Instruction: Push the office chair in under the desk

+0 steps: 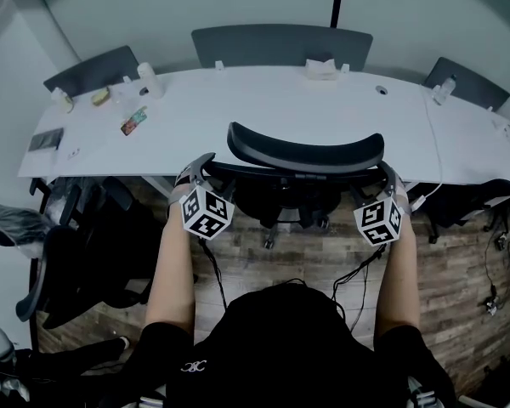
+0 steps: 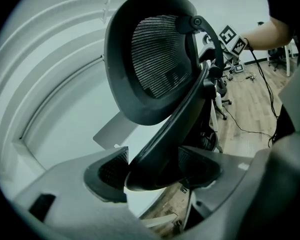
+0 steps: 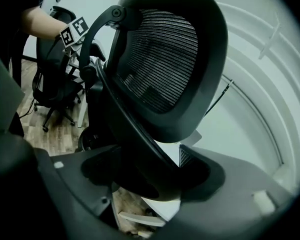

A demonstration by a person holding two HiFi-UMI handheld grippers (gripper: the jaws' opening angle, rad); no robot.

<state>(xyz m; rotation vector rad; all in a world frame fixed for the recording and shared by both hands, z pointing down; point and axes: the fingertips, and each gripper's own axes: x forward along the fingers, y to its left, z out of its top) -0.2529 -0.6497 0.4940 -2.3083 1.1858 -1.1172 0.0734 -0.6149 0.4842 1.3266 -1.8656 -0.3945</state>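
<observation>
The black office chair (image 1: 306,153) stands tucked against the white desk (image 1: 263,100), its seat hidden under the top. My left gripper (image 1: 200,167) is at the left end of the chair's back frame and my right gripper (image 1: 389,175) at the right end. In the left gripper view the curved frame bar (image 2: 175,119) runs between the jaws of the left gripper (image 2: 152,171), and the pads look pressed on it. In the right gripper view the frame bar (image 3: 125,129) lies between the jaws of the right gripper (image 3: 150,171), with a gap showing beside the right pad. The mesh back (image 3: 160,59) rises above.
Another black chair (image 1: 76,262) stands close on the left. More chairs (image 1: 280,45) sit behind the desk. On the desk lie a bottle (image 1: 149,79), a phone (image 1: 47,139) and a tissue pack (image 1: 320,68). Cables (image 1: 357,270) trail over the wooden floor.
</observation>
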